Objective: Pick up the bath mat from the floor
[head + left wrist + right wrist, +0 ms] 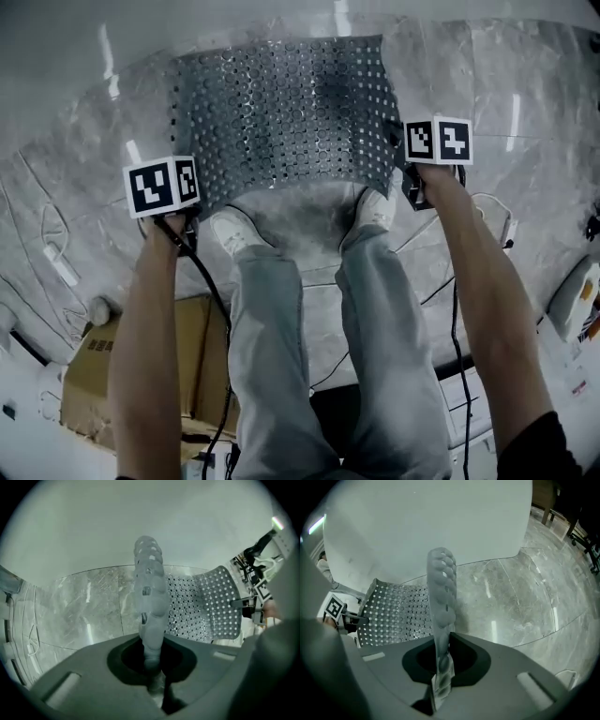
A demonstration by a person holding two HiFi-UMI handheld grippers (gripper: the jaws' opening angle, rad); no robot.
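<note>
The bath mat [281, 112] is a grey rubber sheet full of round holes, hanging lifted above the marble floor in the head view. My left gripper [187, 217] is shut on its near left corner, and my right gripper [405, 180] is shut on its near right corner. In the left gripper view the mat's bumpy edge [150, 592] stands up out of the shut left gripper [152, 667]. In the right gripper view the same kind of edge [442, 602] rises from the shut right gripper [439, 672], with the sheet [393, 613] stretching left.
The person's legs in pale jeans and white shoes [234, 232] stand just behind the mat. A cardboard box [103, 375] sits at the lower left. Cables [56, 264] lie on the floor on both sides. A white wall [431, 517] runs behind the mat.
</note>
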